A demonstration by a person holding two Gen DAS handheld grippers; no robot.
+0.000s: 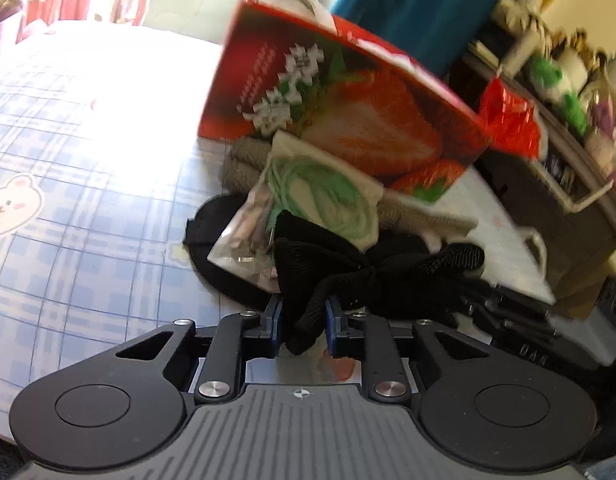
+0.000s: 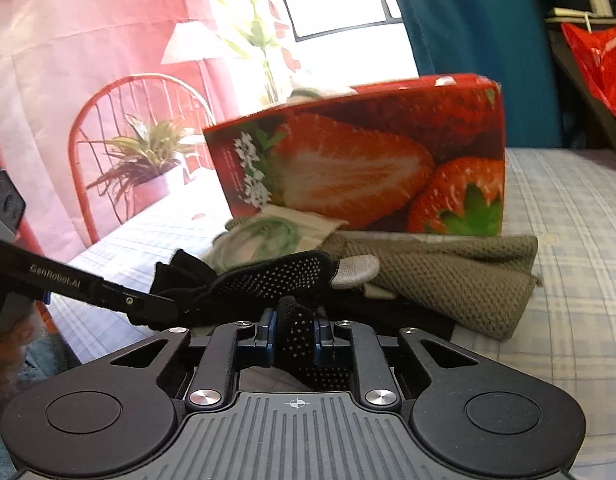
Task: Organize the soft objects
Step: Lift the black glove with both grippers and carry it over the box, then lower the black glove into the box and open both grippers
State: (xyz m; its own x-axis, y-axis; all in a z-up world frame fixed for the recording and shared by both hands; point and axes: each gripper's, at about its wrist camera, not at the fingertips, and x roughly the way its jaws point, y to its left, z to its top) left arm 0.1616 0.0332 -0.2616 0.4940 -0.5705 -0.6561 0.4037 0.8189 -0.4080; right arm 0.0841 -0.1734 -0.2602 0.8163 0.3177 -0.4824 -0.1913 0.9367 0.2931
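across the bed (image 2: pixel 568 216), under its one blue-checked sheet, stands one red box (image 2: pixel 360 160) printed with strawberries, open at the top. against the box's foot lies one folded olive knit cloth (image 2: pixel 448 272), and leaning there too is one clear packet (image 1: pixel 308 204) with a green coil inside. one black glove (image 2: pixel 275 276) with dotted grip and a grey fingertip stretches in front of that pile, lifted off the sheet; a flat black piece (image 1: pixel 211 240) lies under the packet. beyond the bed hang one pink curtain (image 2: pixel 87 60) and one teal cloth (image 2: pixel 468 40), with a cluttered shelf and a red bag (image 1: pixel 508 124) to the side. two tongs are at work. the left tongs (image 1: pixel 303 324) are clamped on the bunched cuff end of the glove; the right tongs (image 2: pixel 293 338) are clamped on a dotted finger, so the glove hangs between them, just short of the box.
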